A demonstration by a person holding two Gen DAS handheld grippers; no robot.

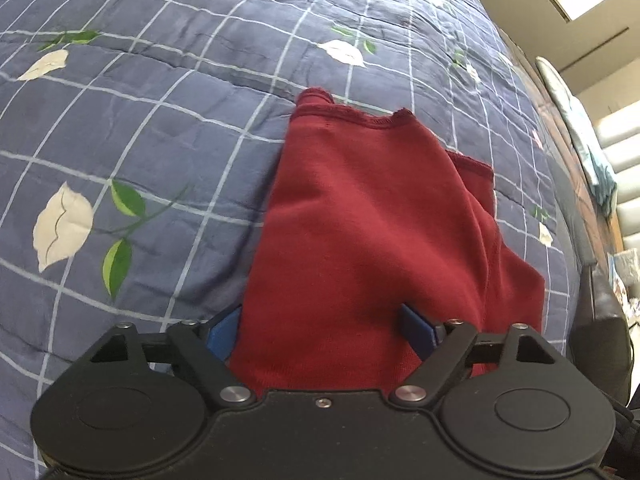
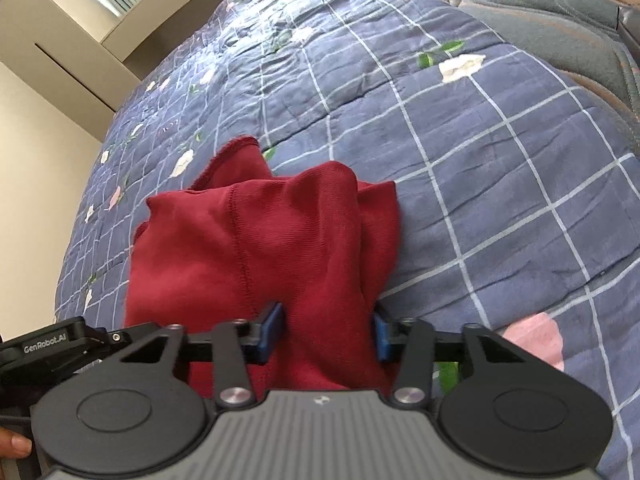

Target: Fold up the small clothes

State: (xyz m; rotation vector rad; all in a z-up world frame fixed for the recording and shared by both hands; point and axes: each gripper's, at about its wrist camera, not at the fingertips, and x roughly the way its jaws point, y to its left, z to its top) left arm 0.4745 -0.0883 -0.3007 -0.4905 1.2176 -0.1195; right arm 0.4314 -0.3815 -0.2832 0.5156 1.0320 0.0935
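Left wrist view: a dark red knit garment (image 1: 360,216) lies on a navy quilt (image 1: 140,128) checked with pale lines and printed with white and pink flowers on green stems. The cloth is a fine rib knit, folded over itself into a rough, long shape that runs away from the camera; its far end shows a stitched, slightly frayed hem, with a second hemmed edge peeking out lower on the right side, and a soft crease runs down its right part. The near end of the garment passes between the blue pads of the left gripper (image 1: 324,330), whose jaws stand wide; the left pad is at the cloth's edge and the right pad lies against its surface, but the cloth is not pinched together. In the right wrist view the same red garment (image 2: 256,240) looks bunched, with a straight seam running down its middle and rounded folds at its far end. The right gripper (image 2: 326,330) has its jaws drawn partway in, with a thick fold of the fabric gathered between its blue pads, which press on it from both sides.
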